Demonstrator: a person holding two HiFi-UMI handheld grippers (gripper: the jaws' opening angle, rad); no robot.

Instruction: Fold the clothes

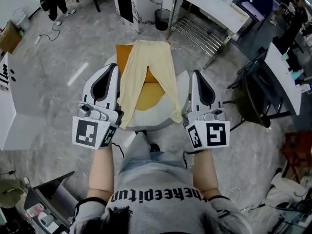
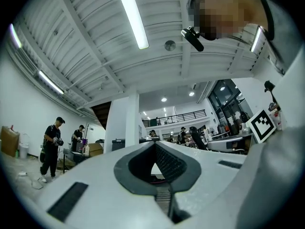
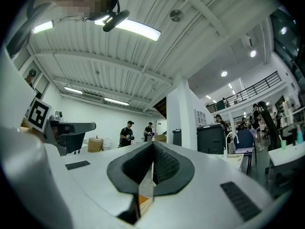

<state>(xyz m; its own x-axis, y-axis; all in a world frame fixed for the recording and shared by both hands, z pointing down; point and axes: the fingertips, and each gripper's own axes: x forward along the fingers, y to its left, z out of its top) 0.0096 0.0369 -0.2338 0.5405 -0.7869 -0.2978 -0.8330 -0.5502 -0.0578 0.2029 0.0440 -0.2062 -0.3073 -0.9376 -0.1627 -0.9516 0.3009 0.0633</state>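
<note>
Person standing at a small round white surface [image 1: 157,117] on a grey marbled floor [image 1: 58,82], one hand-held gripper in each fist.

Pale yellow cotton trousers [image 1: 146,74] lie spread on the surface. The waist is at the far edge and the two legs splay towards the person, with the hems hanging over the near rim. An orange pad [image 1: 123,56] lies under them, showing at the far left and again between the legs.

Left hand-held gripper [image 1: 113,69] is beside the left trouser leg and points away from the person. In the left gripper view its jaws meet at the tip [image 2: 155,144], closed with no cloth between them.

Right hand-held gripper [image 1: 196,74] mirrors it beside the right leg. In the right gripper view its jaws are pressed together too [image 3: 153,144], gripping nothing.

Each hem lies close to a gripper's body, not at the tips — whether cloth touches either casing I cannot tell.

Further off are a black waste bin [image 1: 162,18] and a white metal-framed table [image 1: 209,6]. Both gripper views tilt up at ceiling strip lights [image 2: 133,15]; a bystander in black [image 2: 51,147] stands well away.
</note>
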